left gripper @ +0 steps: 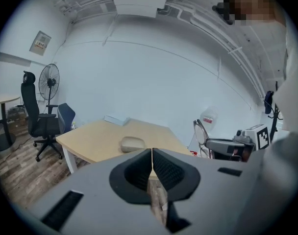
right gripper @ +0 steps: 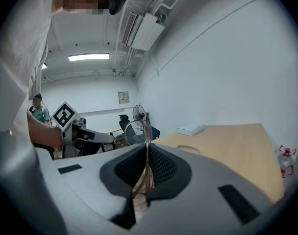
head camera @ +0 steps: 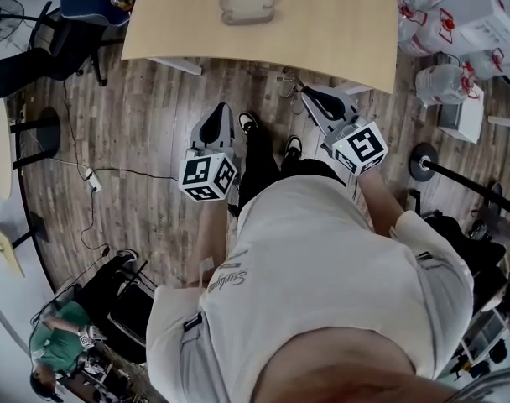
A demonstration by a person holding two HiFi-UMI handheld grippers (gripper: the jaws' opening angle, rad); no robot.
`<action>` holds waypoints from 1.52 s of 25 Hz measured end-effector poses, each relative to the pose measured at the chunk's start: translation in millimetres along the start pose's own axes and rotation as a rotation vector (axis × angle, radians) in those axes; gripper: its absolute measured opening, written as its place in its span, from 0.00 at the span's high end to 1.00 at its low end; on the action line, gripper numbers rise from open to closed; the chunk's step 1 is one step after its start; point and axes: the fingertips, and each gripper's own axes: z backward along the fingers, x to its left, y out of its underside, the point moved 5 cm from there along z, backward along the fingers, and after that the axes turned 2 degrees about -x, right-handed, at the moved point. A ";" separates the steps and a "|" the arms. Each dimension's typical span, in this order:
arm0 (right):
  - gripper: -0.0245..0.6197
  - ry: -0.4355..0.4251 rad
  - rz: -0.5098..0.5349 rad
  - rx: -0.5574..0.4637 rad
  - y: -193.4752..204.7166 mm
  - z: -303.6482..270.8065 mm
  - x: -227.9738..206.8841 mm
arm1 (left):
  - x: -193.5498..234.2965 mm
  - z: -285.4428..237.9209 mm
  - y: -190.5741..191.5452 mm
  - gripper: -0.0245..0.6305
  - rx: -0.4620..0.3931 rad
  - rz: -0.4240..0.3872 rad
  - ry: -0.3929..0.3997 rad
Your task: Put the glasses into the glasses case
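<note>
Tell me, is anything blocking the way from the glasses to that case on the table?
Nothing visible. The right gripper holds the glasses over the floor, short of the table. The case lies on it with nothing in front. Only the case itself looks shut, so it would likely need opening first.

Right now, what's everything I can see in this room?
table: one, light wood, ahead of the person
glasses case: one, grey-beige, on the table
white box: one, on the table's edge
glasses: one pair, thin frame, in right gripper
fan: one, black, by the wall
water jugs: several, clear, floor right of the table
left gripper: grey, shut, empty
right gripper: grey, shut on glasses
</note>
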 end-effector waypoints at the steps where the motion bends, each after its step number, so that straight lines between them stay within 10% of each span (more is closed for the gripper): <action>1: 0.95 0.000 -0.004 0.004 -1.9 -5.0 -1.6 | 2.8 -5.0 -6.3 0.94 -0.015 -0.003 0.005; 23: 0.95 0.147 0.045 -0.009 -73.6 -192.5 -45.7 | 155.7 -130.3 -110.6 0.94 -0.048 -0.124 0.190; 38: 0.95 0.214 0.004 0.059 -62.1 -214.7 -86.7 | 172.6 -193.7 -111.4 0.94 0.022 -0.093 0.242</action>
